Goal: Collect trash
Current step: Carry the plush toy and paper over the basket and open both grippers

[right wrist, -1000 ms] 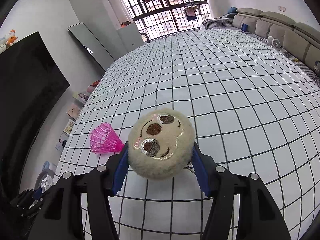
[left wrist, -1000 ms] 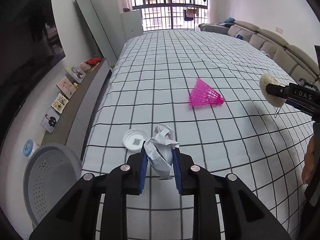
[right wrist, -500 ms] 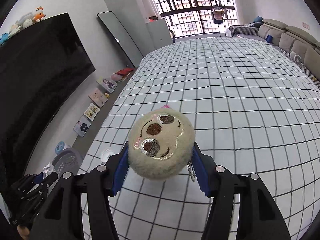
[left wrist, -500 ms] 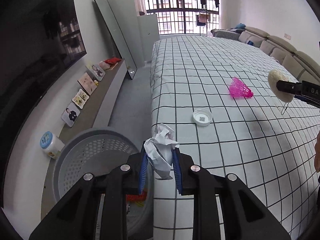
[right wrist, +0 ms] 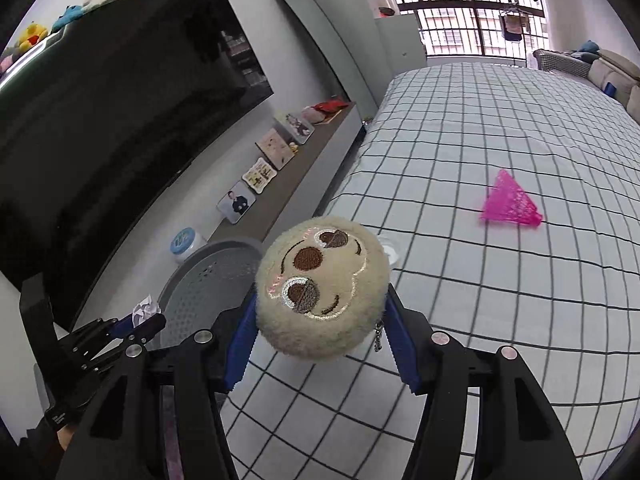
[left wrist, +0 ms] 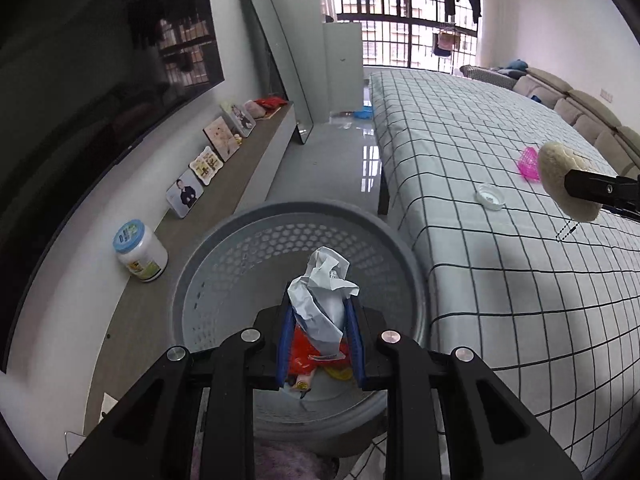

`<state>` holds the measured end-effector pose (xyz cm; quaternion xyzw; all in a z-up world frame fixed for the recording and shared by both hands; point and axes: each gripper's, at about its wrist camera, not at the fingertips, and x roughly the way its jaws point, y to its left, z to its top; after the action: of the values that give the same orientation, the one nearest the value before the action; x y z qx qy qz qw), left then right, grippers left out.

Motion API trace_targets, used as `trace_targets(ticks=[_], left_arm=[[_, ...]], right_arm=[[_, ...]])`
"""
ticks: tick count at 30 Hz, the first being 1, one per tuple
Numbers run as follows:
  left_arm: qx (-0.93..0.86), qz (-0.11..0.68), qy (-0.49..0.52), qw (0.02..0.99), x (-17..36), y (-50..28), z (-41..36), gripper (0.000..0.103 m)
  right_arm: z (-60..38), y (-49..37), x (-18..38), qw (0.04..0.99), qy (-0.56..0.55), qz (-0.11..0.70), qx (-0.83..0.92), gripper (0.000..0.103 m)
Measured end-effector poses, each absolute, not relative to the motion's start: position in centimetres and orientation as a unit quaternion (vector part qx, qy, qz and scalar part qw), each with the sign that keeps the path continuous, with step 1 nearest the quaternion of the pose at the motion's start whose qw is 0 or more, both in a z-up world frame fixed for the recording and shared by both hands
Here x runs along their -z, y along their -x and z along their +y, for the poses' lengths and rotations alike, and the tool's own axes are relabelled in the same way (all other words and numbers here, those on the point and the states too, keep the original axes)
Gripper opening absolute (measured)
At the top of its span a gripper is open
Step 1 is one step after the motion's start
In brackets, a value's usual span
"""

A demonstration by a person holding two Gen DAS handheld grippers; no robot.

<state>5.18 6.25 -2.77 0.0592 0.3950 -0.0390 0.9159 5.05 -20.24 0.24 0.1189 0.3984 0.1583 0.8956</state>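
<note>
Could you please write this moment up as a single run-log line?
left gripper: shut on crumpled paper, over grey basket | right gripper: shut on plush ball, over bed

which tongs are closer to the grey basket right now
Left. The left tongs hang right over the basket, shut on crumpled paper. The right tongs, gripping a plush ball, are off to the side above the bed.
</note>
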Motion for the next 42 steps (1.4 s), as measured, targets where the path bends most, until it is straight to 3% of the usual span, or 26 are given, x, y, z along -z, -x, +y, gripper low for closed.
trace_targets(ticks=[18, 42], left_arm=[[-0.031, 0.403, -0.002, 0.915, 4.9, -6.4, 13.5, 0.023], [-0.045, 0.410, 0.022, 0.911, 7.6, -7.3, 13.4, 0.026]], right_arm=[[-6.4, -8.6, 2.5, 0.854, -0.030, 0.447, -0.263, 0.057], [-4.6, -9.6, 5.8, 0.844, -0.013, 0.462, -0.272, 0.057]])
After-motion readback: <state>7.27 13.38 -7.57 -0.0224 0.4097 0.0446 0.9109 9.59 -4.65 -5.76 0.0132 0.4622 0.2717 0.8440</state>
